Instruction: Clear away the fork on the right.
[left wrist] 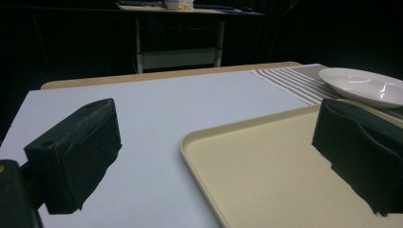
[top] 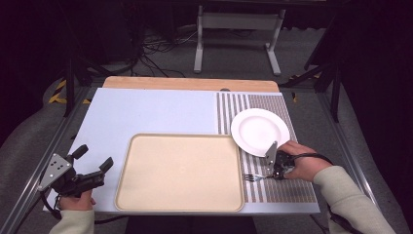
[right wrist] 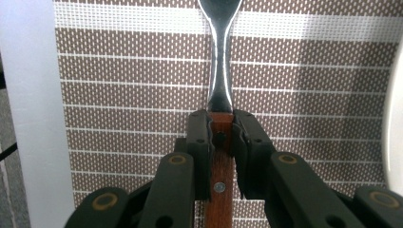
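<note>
The right gripper [right wrist: 221, 135] has its two jaws drawn in narrow and pressed on the brown wooden handle of a fork [right wrist: 219, 71], one pad on each side just below where the metal neck begins. In the high view the fork [top: 254, 177] lies flat on the striped placemat [top: 292, 187], its tines pointing to 9 o'clock toward the tray [top: 179, 173], while the right gripper [top: 274, 171] meets it from the 3 o'clock side. A white plate [top: 260, 131] sits on the same placemat at about 12 o'clock from the fork, near it but apart. The left gripper [top: 92, 158] is at the table's near left corner, at 9 o'clock from the tray; its jaws stand wide apart with nothing between them, one over the pale table [left wrist: 157, 114] and the other over the tray's [left wrist: 247, 171] edge.
</note>
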Demonstrator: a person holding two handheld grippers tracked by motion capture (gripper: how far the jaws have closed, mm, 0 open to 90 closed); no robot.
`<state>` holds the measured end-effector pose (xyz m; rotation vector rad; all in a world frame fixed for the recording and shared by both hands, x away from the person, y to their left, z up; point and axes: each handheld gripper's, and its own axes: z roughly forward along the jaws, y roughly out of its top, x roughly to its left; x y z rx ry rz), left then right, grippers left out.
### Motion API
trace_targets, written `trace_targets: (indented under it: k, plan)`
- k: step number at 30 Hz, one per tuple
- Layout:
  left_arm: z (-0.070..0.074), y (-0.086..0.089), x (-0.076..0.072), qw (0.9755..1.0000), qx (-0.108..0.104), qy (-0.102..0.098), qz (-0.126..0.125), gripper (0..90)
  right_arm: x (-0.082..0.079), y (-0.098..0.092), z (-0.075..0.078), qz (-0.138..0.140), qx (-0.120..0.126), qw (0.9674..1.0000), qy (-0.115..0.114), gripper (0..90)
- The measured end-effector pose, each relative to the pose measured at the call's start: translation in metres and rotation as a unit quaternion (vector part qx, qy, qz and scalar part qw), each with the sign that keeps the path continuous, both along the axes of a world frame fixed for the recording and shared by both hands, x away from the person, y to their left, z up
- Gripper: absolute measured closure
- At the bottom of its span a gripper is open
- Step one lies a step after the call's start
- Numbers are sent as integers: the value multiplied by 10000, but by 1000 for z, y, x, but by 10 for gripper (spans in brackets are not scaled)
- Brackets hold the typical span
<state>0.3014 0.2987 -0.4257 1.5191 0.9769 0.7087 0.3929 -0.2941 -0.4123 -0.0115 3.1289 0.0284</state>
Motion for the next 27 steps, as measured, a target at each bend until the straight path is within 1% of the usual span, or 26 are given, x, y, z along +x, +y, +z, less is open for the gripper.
trace_targets:
  k: [2, 3, 5, 7, 8, 9, 10, 13, 16, 17, 19, 21, 24, 25, 26, 27]
  plan:
    - [0, 0, 0, 10000, 5, 2, -4, 27, 0, 0, 1, -86, -5, 10000, -22, 779]
    - [0, 0, 0, 10000, 7, 3, -4, 27, 1, -1, 3, -83, 12, 10000, -49, 779]
    - [0, 0, 0, 10000, -18, 14, 6, 27, 1, -1, 5, -164, 87, 9998, -44, 779]
    - [0, 1, 1, 10000, -8, -1, 3, 27, 1, -2, 12, -187, 143, 9997, -118, 780]
    - [-1, 1, 1, 10000, -11, -1, 5, 27, 1, -2, 14, -180, 134, 9997, -108, 780]
    - [-1, 1, 1, 10000, -20, 9, 7, 27, 1, -3, 16, -196, 219, 9995, -145, 779]
    - [-1, 1, 1, 10000, -9, 26, -6, 27, 0, -3, 19, -223, 228, 9994, -152, 779]
    - [0, 1, 1, 10000, -13, 27, -7, 27, -2, -4, 28, -512, 373, 9978, -192, 779]
    - [-1, 1, 0, 10000, -17, 30, -7, 27, -2, -5, 30, -529, 418, 9975, -216, 779]
    - [-1, 1, 0, 10000, -14, 33, -8, 27, -2, -5, 35, -592, 480, 9968, -227, 779]
    - [-1, 1, 0, 10000, -40, 33, 12, 27, -2, -6, 40, -664, 583, 9956, -311, 780]
    - [-1, 1, 0, 10000, -35, 40, 8, 27, -2, -6, 46, -695, 666, 9947, -362, 779]
    - [-1, 1, 1, 10000, -47, 30, 16, 27, -3, -5, 51, -761, 733, 9935, -419, 779]
    - [-1, 1, 1, 10000, -19, 38, 0, 27, -4, -5, 54, -788, 784, 9929, -429, 779]
    - [-1, 1, 1, 10000, -19, 38, 0, 27, -4, -5, 54, -788, 784, 9929, -429, 779]
    - [-1, 1, 1, 10000, -29, 39, 4, 27, -4, -5, 55, -870, 835, 9918, -423, 779]
